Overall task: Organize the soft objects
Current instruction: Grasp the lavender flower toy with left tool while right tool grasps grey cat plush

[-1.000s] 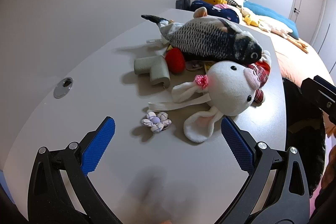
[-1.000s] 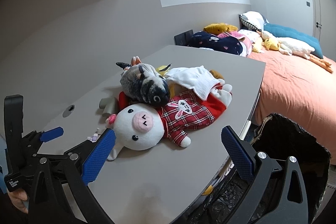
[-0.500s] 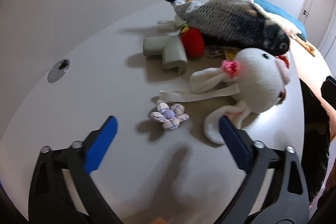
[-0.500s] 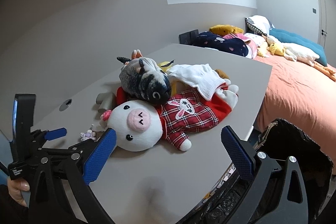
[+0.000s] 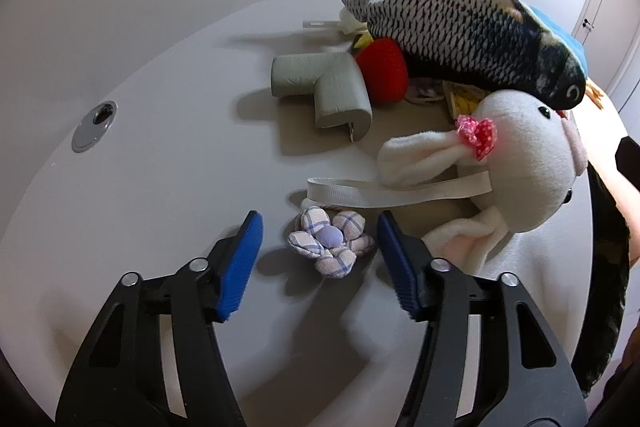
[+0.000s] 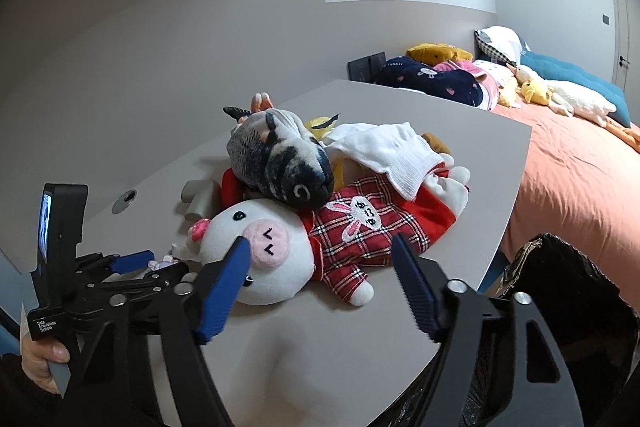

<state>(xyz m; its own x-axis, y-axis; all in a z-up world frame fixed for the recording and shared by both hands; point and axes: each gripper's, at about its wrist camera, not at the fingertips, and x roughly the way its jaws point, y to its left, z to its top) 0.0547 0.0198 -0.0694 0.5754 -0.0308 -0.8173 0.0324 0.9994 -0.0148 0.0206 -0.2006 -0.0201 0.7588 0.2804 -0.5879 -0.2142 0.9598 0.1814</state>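
Presently the left tool [image 5: 320,247] tilts steeply down over the grey counter [image 5: 180,155], its ribbed blue pads closing in on either side of a small padded checked-fabric flower [image 5: 330,241] (not yet touching it). The flower lies just beside the plush white rabbit [image 5: 528,163]. The right tool [image 6: 320,281], also narrowing, hovers empty over that rabbit's head.

scaled grey fish [image 5: 460,27], red-plaid rabbit [image 6: 360,227]
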